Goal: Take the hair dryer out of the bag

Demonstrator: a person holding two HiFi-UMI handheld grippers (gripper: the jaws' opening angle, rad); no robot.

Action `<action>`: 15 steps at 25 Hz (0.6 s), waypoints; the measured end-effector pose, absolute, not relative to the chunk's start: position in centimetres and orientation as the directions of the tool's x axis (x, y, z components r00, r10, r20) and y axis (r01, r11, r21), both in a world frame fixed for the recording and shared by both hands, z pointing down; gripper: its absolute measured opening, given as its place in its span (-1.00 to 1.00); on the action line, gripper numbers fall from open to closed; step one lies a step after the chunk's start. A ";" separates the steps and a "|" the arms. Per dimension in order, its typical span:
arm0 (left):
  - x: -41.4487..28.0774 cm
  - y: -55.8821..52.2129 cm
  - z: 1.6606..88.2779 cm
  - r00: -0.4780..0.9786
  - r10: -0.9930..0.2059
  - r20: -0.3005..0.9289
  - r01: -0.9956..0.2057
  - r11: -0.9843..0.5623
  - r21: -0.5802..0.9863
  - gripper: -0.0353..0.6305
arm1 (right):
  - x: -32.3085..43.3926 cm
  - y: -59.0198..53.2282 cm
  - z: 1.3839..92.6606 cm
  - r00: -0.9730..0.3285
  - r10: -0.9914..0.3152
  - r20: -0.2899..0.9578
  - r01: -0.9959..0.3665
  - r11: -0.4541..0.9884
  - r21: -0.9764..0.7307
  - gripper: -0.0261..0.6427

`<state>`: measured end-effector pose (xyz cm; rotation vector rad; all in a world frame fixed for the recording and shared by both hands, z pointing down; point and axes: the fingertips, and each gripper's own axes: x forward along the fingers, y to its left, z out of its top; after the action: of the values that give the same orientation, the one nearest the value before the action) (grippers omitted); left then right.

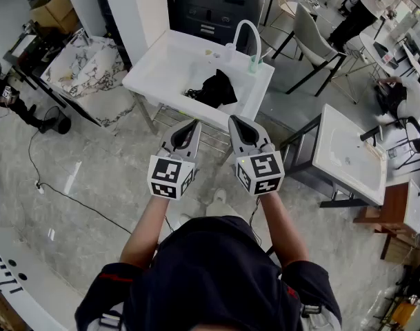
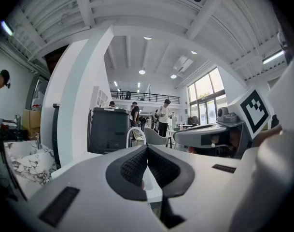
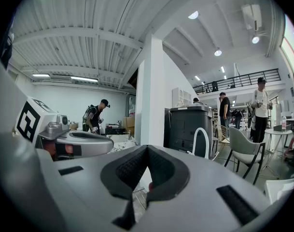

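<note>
Person: dark top point(image 1: 216, 274) fills the bottom of the head view, with both bare forearms stretched forward.
Left gripper point(image 1: 191, 125): jaws pressed together with nothing between them, held level, short of the sink.
Right gripper point(image 1: 241, 121): closed and empty too, just beside the left one but not touching it.
Floor: grey tiles, with a thin black cable point(image 1: 65, 192) trailing at the left.
Sink point(image 1: 154, 67): white, on legs, straight ahead. Its front rim lies between the grippers and the bag.
Bag point(image 1: 215, 88): black and crumpled in the basin, near the arched white tap point(image 1: 247, 36), well apart from both grippers.
Hair dryer: cannot be made out. Only the dark heap shows, with a thin black strand at its left edge.
Around: marbled basin point(image 1: 85, 64) at the left, second white sink point(image 1: 347, 154) at the right, dark cabinet point(image 1: 216, 5) and white pillar point(image 1: 134, 5) behind, chair point(image 1: 313, 36) beyond.
Hidden: in both gripper views the grippers' own bodies cover the basin, so the bag does not show there.
</note>
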<state>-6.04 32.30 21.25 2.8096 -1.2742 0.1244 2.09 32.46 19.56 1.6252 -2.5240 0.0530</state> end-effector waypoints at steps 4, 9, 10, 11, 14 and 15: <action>-6.0 31.7 21.2 0.653 -0.751 0.101 -0.755 -0.655 0.017 -0.86 | 2.2 31.9 19.6 -0.413 -0.900 0.139 -0.906 0.422 0.042 -0.83; -5.5 30.9 21.7 0.651 -0.751 0.115 -0.757 -0.654 0.016 -0.86 | 2.2 31.0 20.0 -0.433 -0.893 0.124 -0.900 0.436 -0.004 -0.83; -5.4 30.7 21.8 0.651 -0.750 0.117 -0.756 -0.654 0.015 -0.86 | 2.2 30.9 20.1 -0.434 -0.892 0.123 -0.900 0.436 -0.011 -0.83; -5.2 30.5 21.8 0.651 -0.749 0.120 -0.756 -0.655 0.014 -0.86 | 2.3 30.7 20.2 -0.434 -0.892 0.123 -0.900 0.436 -0.013 -0.83; -4.8 29.9 21.9 0.651 -0.749 0.124 -0.756 -0.654 0.014 -0.86 | 2.6 30.0 20.2 -0.438 -0.890 0.127 -0.898 0.440 -0.014 -0.83; -4.6 29.6 21.9 0.649 -0.750 0.126 -0.757 -0.653 0.015 -0.86 | 2.7 29.8 20.2 -0.441 -0.889 0.126 -0.897 0.442 -0.015 -0.83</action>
<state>-4.63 29.61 21.89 2.7927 -1.2781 0.1666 2.72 29.75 20.20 1.6038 -2.5828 0.1209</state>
